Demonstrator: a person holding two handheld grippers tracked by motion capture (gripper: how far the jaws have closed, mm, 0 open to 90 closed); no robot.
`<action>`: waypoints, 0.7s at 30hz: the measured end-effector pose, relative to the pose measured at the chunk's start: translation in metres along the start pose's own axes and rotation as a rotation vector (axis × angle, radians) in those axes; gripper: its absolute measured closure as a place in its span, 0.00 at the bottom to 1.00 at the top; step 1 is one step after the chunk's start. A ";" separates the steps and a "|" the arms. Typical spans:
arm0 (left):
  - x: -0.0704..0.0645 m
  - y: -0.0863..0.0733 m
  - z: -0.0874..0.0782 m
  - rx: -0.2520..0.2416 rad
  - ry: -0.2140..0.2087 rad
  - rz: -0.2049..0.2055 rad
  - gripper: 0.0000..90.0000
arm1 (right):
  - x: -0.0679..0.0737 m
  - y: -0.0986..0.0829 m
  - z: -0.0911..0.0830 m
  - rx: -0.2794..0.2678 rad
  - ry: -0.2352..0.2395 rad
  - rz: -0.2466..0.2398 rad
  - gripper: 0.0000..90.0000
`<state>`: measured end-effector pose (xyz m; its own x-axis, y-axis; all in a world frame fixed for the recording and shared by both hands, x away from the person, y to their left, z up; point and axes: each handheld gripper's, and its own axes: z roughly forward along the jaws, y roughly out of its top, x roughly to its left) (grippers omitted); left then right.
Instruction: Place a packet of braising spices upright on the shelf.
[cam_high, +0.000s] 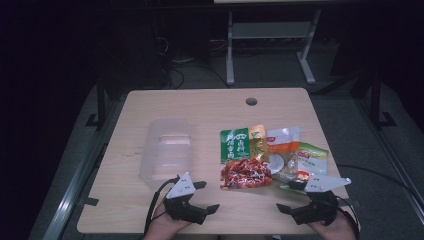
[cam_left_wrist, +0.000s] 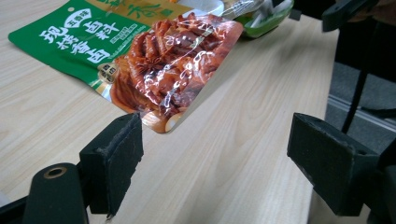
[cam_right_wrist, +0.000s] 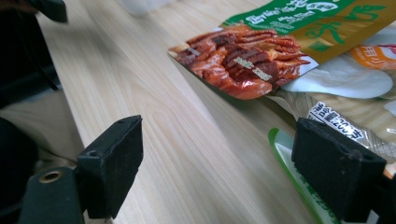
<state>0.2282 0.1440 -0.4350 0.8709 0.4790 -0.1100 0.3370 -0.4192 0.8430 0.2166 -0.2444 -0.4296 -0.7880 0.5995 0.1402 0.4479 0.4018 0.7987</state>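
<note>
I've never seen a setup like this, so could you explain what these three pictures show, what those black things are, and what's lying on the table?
A person sits at a wooden table with a hand-held gripper in each hand. One picture looks down from above; the other two come from cameras riding on the grippers, looking out between their black fingers. The left gripper and the right gripper are both open and hold nothing. On the table lie a clear plastic container and a small heap of food packets: a green and red one on top, partly covering an orange and white one and a light green one.
</note>
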 end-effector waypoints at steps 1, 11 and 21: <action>0.000 0.000 0.000 0.000 0.000 0.000 0.20 | -0.001 0.000 -0.001 -0.002 0.001 0.001 0.18; -0.001 -0.001 0.001 -0.001 0.015 0.005 0.21 | -0.001 0.002 0.000 -0.009 -0.003 0.006 0.18; -0.003 0.020 0.004 0.010 0.036 0.015 0.28 | -0.007 0.020 0.006 0.020 0.000 0.029 0.16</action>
<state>0.2339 0.1313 -0.4196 0.8625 0.4999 -0.0788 0.3283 -0.4342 0.8388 0.2335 -0.2364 -0.4175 -0.7744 0.6113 0.1629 0.4787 0.3979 0.7827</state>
